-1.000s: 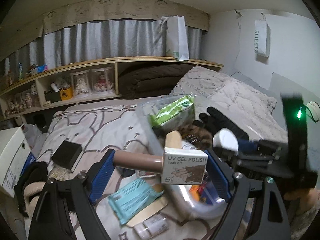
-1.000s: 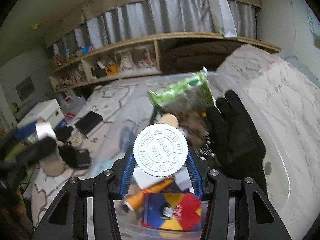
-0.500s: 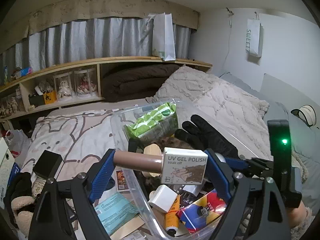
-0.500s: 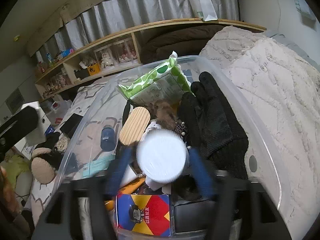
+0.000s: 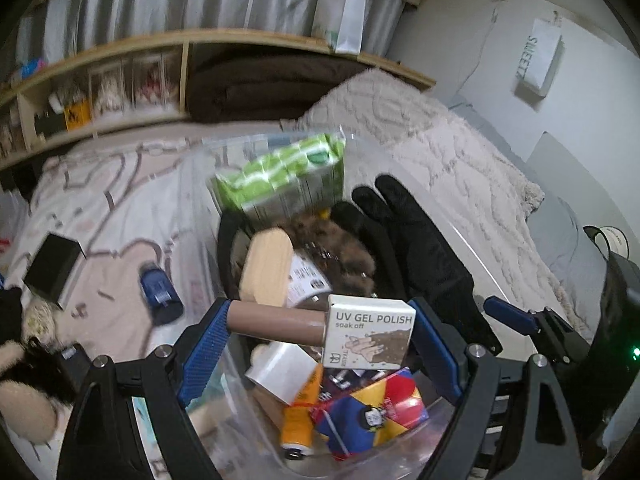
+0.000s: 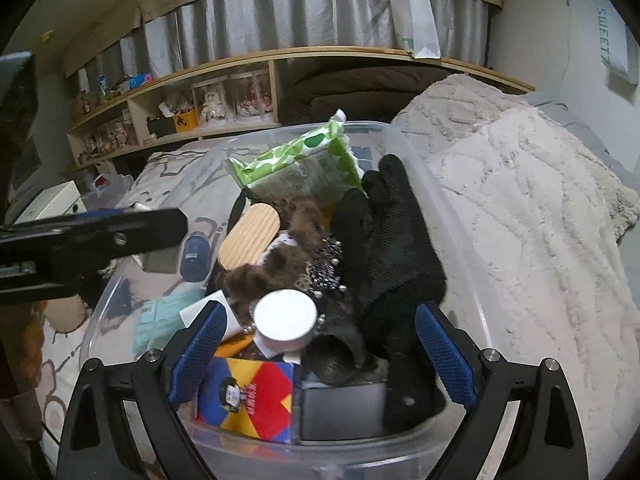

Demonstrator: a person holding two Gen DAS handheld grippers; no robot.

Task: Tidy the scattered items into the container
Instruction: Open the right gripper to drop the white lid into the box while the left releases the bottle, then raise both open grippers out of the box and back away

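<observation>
A clear plastic container (image 6: pixel 440 200) stands on the bed, holding a black glove (image 6: pixel 388 240), a green wipes pack (image 6: pixel 304 164), a wooden brush (image 6: pixel 250 236) and a colourful box (image 6: pixel 248 396). My left gripper (image 5: pixel 320 332) is shut lengthwise on a UV gel polish bottle (image 5: pixel 370 336), hanging over the container's near end (image 5: pixel 452 236). My right gripper (image 6: pixel 322 350) has its jaws opening wide. A white-capped bottle (image 6: pixel 285 316) lies among the items between them, touched by neither pad.
On the patterned bedspread to the left of the container lie a small blue bottle (image 5: pixel 158 292), a black box (image 5: pixel 54 264) and a teal packet (image 6: pixel 160 316). A plush toy (image 5: pixel 24 396) sits at the far left. A fluffy blanket (image 6: pixel 520 220) borders the container's right side.
The right jaws spread and let go of the white-capped bottle, which now rests in the container. The left gripper carried the gel polish from beside the container to over it.
</observation>
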